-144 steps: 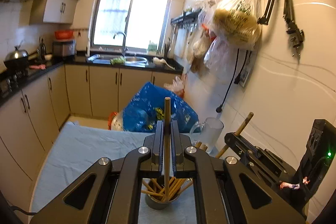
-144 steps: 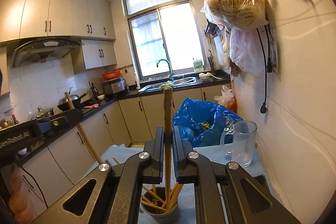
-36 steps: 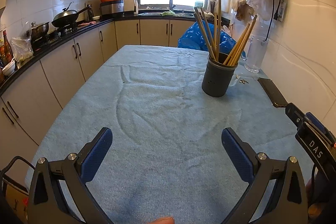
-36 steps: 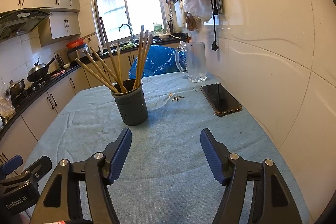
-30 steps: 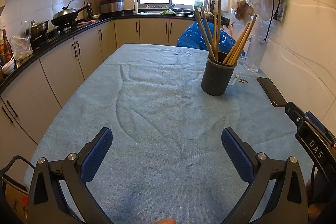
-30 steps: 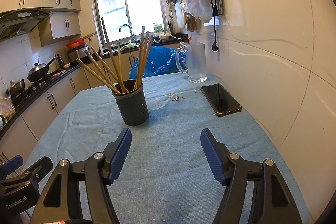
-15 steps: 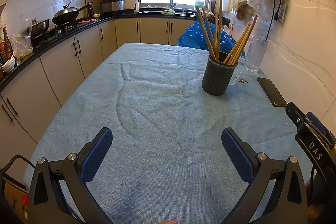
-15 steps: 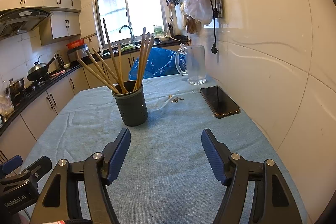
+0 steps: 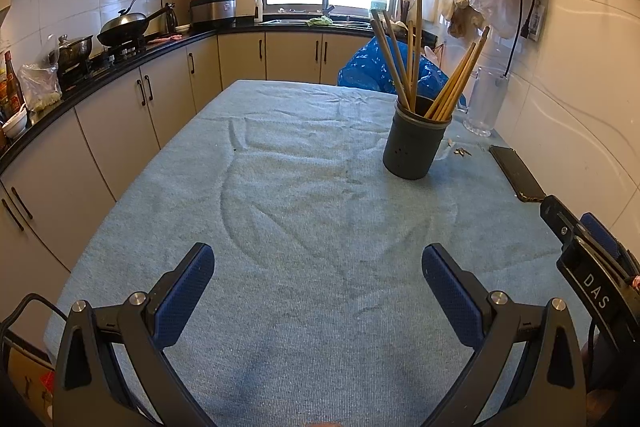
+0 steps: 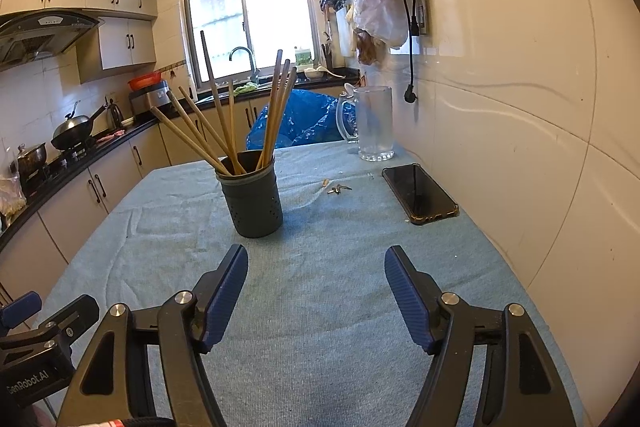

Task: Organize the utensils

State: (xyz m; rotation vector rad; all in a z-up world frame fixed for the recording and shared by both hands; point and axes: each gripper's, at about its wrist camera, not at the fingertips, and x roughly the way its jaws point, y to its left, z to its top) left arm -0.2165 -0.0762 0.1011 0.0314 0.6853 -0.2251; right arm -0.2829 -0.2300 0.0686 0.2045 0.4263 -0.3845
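Left view, left gripper [image 9: 318, 269]: jaws wide, empty, low over the cloth [image 9: 304, 227], well short of the holder [image 9: 416, 143].
Chopsticks [image 9: 416, 39]: in the one holder; about nine.
Right view, right gripper [image 10: 316, 267]: jaws wide, empty, near the holder [image 10: 252, 201].
Beside holder: one phone [image 10: 418, 193], one jug [image 10: 372, 123].

Chopsticks' [image 10: 224, 131] lower ends hidden inside holder [image 10: 252, 203]; phone [image 9: 516, 173] partly hidden.

Black grippers [image 9: 318, 277], seemingly ribbed blue pads [image 10: 224, 293]

Left gripper [image 9: 318, 269] and right gripper [image 10: 316, 267] gape wide, seemingly empty.
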